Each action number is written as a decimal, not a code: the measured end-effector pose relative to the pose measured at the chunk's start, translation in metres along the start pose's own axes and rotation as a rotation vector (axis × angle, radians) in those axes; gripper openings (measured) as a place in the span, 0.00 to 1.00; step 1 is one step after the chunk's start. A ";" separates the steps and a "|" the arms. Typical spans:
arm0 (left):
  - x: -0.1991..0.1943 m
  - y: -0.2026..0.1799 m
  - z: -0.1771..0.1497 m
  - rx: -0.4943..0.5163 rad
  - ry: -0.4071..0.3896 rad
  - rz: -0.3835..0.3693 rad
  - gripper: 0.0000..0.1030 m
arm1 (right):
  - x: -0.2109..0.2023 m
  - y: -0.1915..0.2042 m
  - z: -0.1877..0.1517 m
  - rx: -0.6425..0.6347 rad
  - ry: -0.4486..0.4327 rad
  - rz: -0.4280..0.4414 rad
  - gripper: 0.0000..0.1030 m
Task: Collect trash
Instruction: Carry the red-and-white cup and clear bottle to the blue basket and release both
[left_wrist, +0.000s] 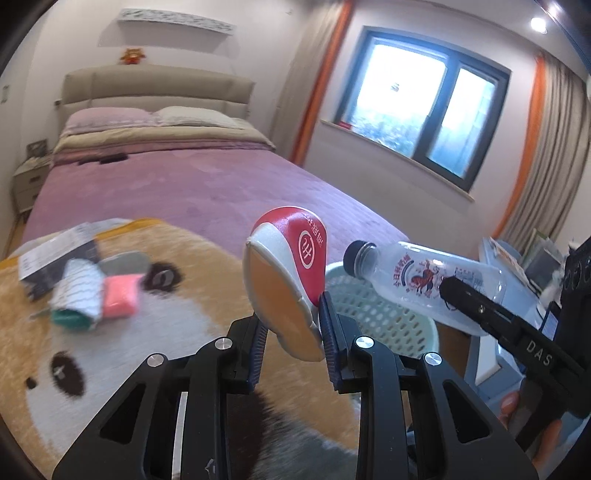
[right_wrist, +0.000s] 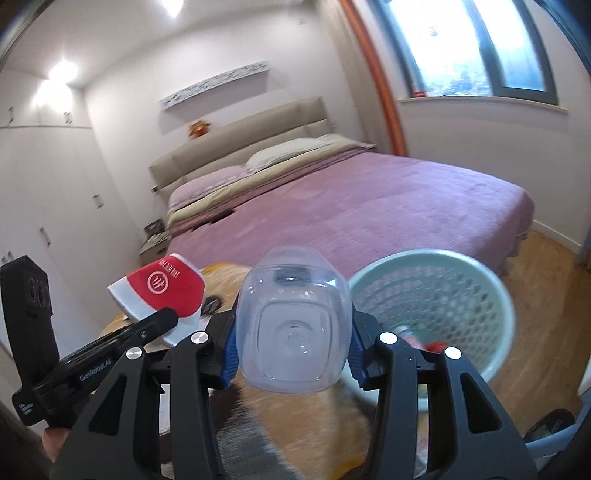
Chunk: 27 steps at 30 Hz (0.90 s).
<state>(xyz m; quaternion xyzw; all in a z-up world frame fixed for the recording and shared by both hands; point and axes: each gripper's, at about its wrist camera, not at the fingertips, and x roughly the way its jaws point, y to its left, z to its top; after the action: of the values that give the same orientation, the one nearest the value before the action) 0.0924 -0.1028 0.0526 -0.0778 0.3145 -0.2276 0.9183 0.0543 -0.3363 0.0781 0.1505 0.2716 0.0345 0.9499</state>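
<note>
A: Left wrist view: left gripper (left_wrist: 291, 325) jaws clamped on the cup (left_wrist: 284, 273), low on its flattened side, held up over the blanket (left_wrist: 207, 332). Crushed paper by the look, so probably light and soft; easy to crumple further, unlikely to slip.

B: Bottle (left_wrist: 424, 284) just right of it, pinched mid-body by the right gripper (left_wrist: 448, 291), cap on, above the basket (left_wrist: 373, 314). Likely empty: light, springy, a bit slick.

A: More bits lying on the blanket at left, blurred.

B: Right wrist view: right gripper (right_wrist: 293, 354) jaws closed on the bottle (right_wrist: 291, 321) near its base, walls bowing little. Basket (right_wrist: 436, 317) just right and below, mouth wide, something red inside.

A: Cup (right_wrist: 162, 291) to the left, near the bottle. Open air above the rim; bed edge close behind, floor beyond.
</note>
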 end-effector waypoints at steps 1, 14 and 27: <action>0.007 -0.008 0.000 0.012 0.007 -0.006 0.25 | 0.000 -0.009 0.003 0.009 -0.006 -0.015 0.42; 0.111 -0.067 0.007 0.058 0.149 -0.069 0.25 | 0.041 -0.095 0.007 0.143 0.048 -0.163 0.42; 0.163 -0.077 -0.009 0.072 0.230 -0.063 0.44 | 0.086 -0.137 -0.013 0.198 0.171 -0.231 0.50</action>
<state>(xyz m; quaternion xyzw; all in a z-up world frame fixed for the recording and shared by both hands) 0.1718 -0.2472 -0.0210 -0.0278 0.4069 -0.2749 0.8707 0.1182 -0.4502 -0.0176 0.2078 0.3689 -0.0891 0.9016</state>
